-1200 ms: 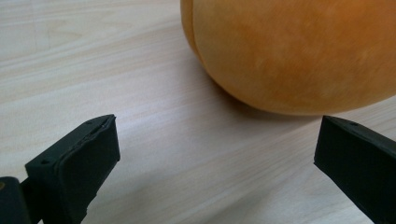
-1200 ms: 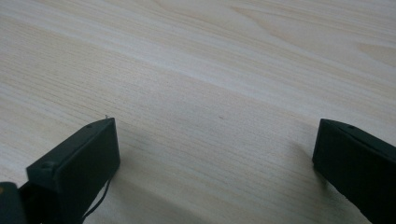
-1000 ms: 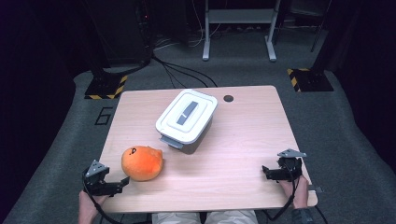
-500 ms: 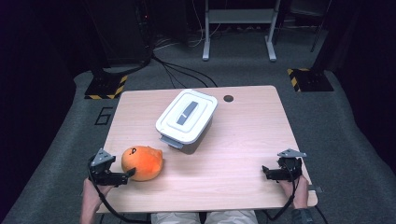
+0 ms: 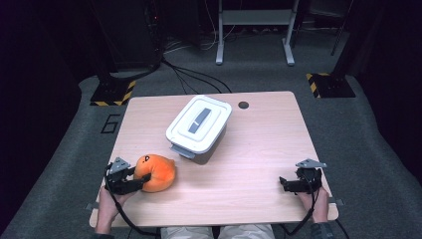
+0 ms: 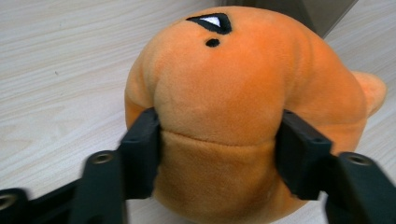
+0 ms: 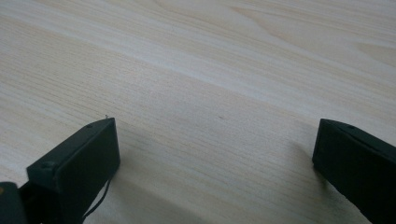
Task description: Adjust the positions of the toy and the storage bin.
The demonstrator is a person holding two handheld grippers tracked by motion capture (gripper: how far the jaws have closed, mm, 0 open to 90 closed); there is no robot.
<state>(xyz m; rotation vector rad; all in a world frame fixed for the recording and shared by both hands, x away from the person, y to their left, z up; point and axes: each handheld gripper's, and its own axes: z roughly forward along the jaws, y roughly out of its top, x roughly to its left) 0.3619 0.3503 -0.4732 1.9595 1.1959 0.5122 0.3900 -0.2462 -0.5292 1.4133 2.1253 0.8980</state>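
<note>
The left gripper (image 5: 133, 180) has just been closing, and its two black jaws now press into the sides of the orange plush toy (image 5: 155, 172), denting the soft fabric where the pads (image 6: 140, 151) bite in; in the left gripper view the toy's stitched eye sits on top, above the clamped bulge. The toy rests on the wooden table (image 5: 259, 149) near its front left corner, just in front of the white lidded container (image 5: 199, 127) that stands at mid-table and apart from it. The right gripper (image 5: 293, 184) lies low at the front right of the table, well away from the toy, its jaws spread wide with only bare wood between them.
</note>
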